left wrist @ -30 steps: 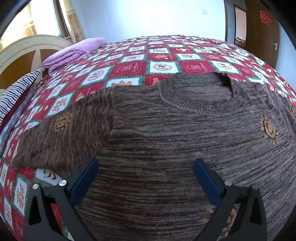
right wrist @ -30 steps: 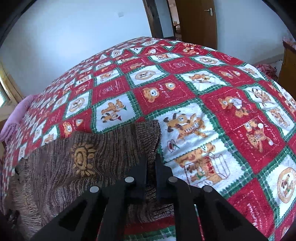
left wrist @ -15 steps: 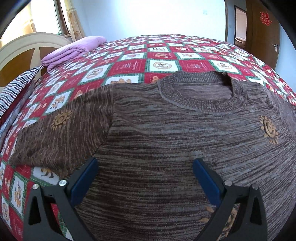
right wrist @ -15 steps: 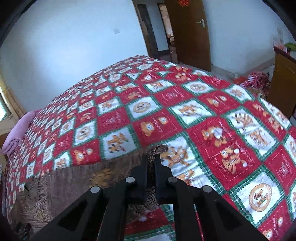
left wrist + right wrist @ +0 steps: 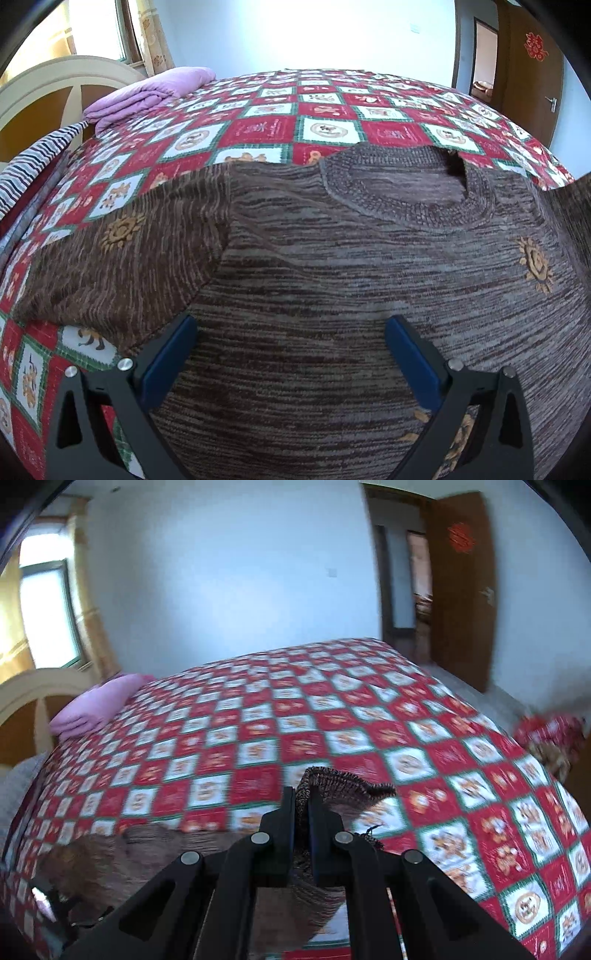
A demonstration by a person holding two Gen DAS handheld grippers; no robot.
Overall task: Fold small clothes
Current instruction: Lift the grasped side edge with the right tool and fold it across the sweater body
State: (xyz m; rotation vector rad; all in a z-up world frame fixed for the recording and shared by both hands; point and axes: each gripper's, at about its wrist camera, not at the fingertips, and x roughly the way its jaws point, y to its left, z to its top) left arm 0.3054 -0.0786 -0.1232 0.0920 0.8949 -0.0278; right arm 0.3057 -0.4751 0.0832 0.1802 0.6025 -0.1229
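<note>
A small brown striped knit sweater (image 5: 332, 266) with orange sun motifs lies front up on the bed, collar (image 5: 406, 188) away from me. My left gripper (image 5: 291, 332) is open, its blue pads just above the sweater's chest, holding nothing. Its left sleeve (image 5: 110, 266) lies spread flat. My right gripper (image 5: 303, 805) is shut on the cuff of the right sleeve (image 5: 343, 786) and holds it lifted above the bed. In the left wrist view that raised sleeve (image 5: 576, 206) rises at the right edge.
The bed has a red, white and green checked quilt (image 5: 325, 125). A folded pink blanket (image 5: 147, 92) lies at its far left near the cream headboard (image 5: 48, 85). A striped cloth (image 5: 29, 166) hangs at the left. A brown door (image 5: 461, 590) stands open at the right.
My right gripper has lifted the sleeve cuff up off the bed and swung it leftward. My left gripper has stayed open over the sweater's chest.
</note>
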